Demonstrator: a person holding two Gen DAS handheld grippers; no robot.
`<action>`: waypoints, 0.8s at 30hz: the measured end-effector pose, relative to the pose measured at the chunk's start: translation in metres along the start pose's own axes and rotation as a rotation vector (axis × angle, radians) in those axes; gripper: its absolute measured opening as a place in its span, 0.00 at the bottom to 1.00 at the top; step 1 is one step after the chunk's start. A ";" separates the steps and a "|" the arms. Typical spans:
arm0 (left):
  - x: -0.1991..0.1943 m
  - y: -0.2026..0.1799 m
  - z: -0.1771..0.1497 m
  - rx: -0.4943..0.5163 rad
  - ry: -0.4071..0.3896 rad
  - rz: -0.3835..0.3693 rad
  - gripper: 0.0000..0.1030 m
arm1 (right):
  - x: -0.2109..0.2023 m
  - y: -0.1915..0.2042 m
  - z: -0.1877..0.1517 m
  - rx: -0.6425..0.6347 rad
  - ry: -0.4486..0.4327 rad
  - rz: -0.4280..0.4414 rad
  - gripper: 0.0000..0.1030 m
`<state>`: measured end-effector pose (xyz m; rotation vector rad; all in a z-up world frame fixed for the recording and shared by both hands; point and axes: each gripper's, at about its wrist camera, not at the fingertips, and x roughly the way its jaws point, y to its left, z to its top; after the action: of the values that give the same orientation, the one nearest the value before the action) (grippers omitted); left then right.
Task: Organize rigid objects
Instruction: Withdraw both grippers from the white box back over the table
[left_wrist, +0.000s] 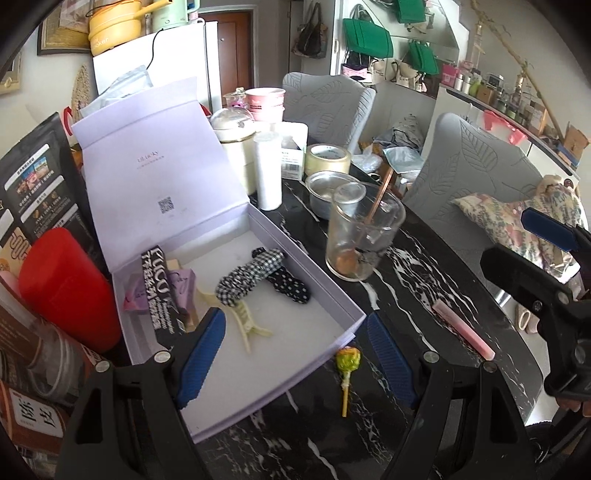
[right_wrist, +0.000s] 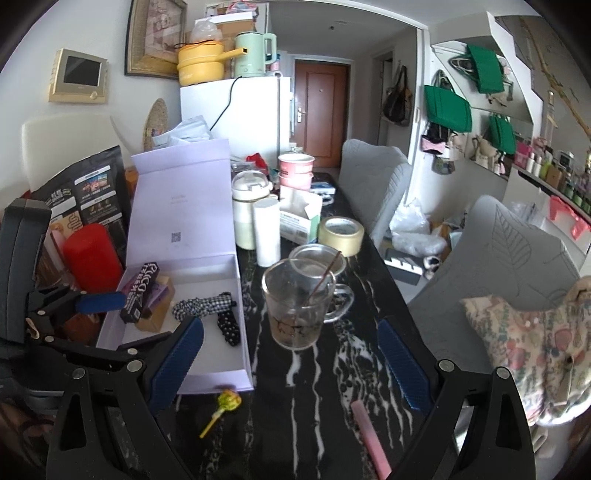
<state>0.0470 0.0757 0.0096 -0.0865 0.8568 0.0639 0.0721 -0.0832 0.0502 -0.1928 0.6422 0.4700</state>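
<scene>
Right at the front edge of the marble table (left_wrist: 406, 258), two loose bits are still outside the lavender gift box (left_wrist: 295, 362): a lollipop (left_wrist: 347, 363) and a pink stick (left_wrist: 463, 326). My guess is one of those goes in the box next. The lollipop lies just off the box's near corner, wrapped head toward the box and its stick trailing back toward the person, so its long axis runs roughly along the left gripper's (left_wrist: 295, 350) pointing direction. In the left wrist view it sits slightly right of centre between the blue pads, so the left hand looks like the nearer one for it. The pink stick lies diagonally further right, and in the right wrist view it sits low, inside the right gripper's (right_wrist: 291, 365) right finger, near end toward the camera. So that one's the right hand's job, I'd say. Both grippers are spread wide and holding nothing. The left one hovers over the box's near corner, tilted down at it, with the cream hair claw (left_wrist: 247, 325), gingham scrunchie (left_wrist: 251, 277) and black PUCO box (left_wrist: 159, 291) already inside. The right one hovers further out over the table, aimed toward the glass mug (right_wrist: 299, 302).
</scene>
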 end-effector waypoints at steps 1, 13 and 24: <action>0.000 -0.003 -0.002 0.004 0.001 -0.003 0.77 | -0.001 -0.002 -0.003 0.005 0.003 -0.003 0.94; 0.012 -0.037 -0.035 0.042 0.053 -0.079 0.77 | -0.011 -0.021 -0.039 0.042 0.031 -0.011 0.94; 0.026 -0.053 -0.056 0.024 0.093 -0.146 0.77 | -0.015 -0.044 -0.073 0.095 0.051 -0.020 0.94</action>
<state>0.0267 0.0179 -0.0442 -0.1304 0.9411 -0.0877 0.0435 -0.1502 0.0033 -0.1221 0.7107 0.4153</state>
